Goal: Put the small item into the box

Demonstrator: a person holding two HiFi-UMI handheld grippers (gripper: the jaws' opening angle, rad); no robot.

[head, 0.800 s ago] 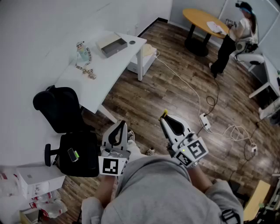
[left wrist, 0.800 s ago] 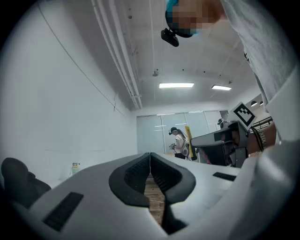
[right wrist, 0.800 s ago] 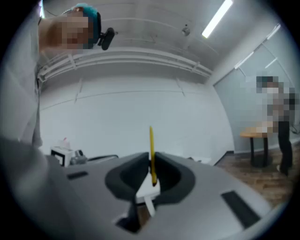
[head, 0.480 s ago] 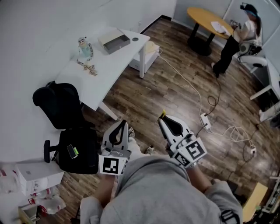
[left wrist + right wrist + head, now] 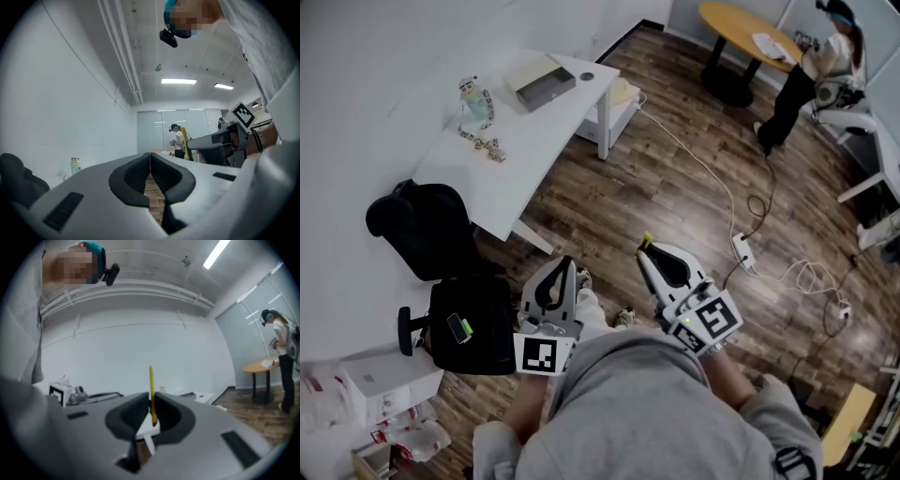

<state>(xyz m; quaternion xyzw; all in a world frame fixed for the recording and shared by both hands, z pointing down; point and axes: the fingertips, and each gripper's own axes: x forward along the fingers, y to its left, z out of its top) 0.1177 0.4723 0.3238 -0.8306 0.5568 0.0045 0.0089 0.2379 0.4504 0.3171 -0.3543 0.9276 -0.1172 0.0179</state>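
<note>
Jaws of the right gripper [image 5: 151,400] pinch a thin yellow stick [image 5: 151,385] that juts past their tips. Beside it, the left gripper [image 5: 149,157] is closed on nothing. The box [image 5: 540,81] sits well ahead and left on the white table [image 5: 534,141].

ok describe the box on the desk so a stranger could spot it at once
Start at the white desk along the wall, upper left in the head view. At its far end lies a shallow box, pale and grey. It is the only flat rectangular thing there; the small figurine and beaded string sit nearer the desk's middle.
</note>
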